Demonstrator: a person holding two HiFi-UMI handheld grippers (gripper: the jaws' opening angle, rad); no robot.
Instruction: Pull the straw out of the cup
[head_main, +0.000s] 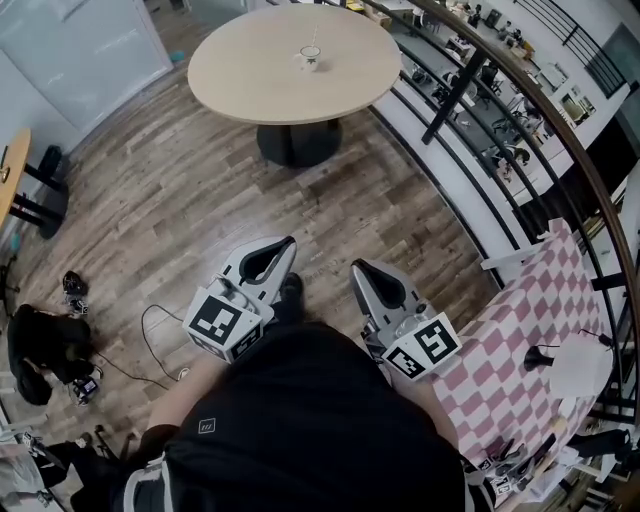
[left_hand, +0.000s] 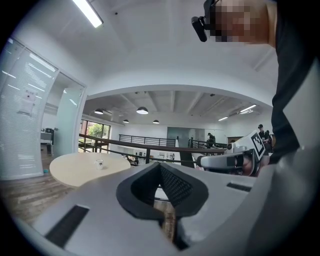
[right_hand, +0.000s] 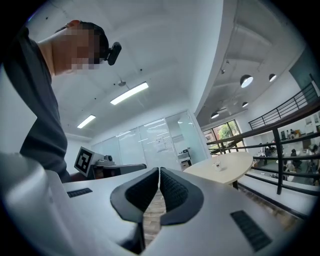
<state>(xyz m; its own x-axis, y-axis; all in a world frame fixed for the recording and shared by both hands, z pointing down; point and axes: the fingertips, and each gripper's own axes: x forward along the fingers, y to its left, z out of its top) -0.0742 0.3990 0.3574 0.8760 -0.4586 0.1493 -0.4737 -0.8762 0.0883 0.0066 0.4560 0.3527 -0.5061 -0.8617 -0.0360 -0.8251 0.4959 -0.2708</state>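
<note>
While the person stands on the wood-plank floor (head_main: 150, 200), the left hand-held gripper (head_main: 288, 243) and right hand-held gripper (head_main: 358, 268) sit side by side close to the body, both pointing toward the round desk (head_main: 250, 80).

Left hand-held gripper: clenched, ribbed pads meeting at the tips, nothing between them. Right hand-held gripper: likewise clenched and empty.

Cup (head_main: 310, 58): small, white, upright near the middle of the round desk, well apart from both grippers. Straw (head_main: 313, 40): thin and faint, standing in the cup, rising above the rim. Both gripper views show the cup far off on the desktop.

Surroundings: curved railing (head_main: 560, 130) along the right; pink-and-white checked cloth (head_main: 520, 370) just right of the right gripper; dark bag (head_main: 45, 345) and a loose cable (head_main: 150, 330) on the floor at left.
</note>
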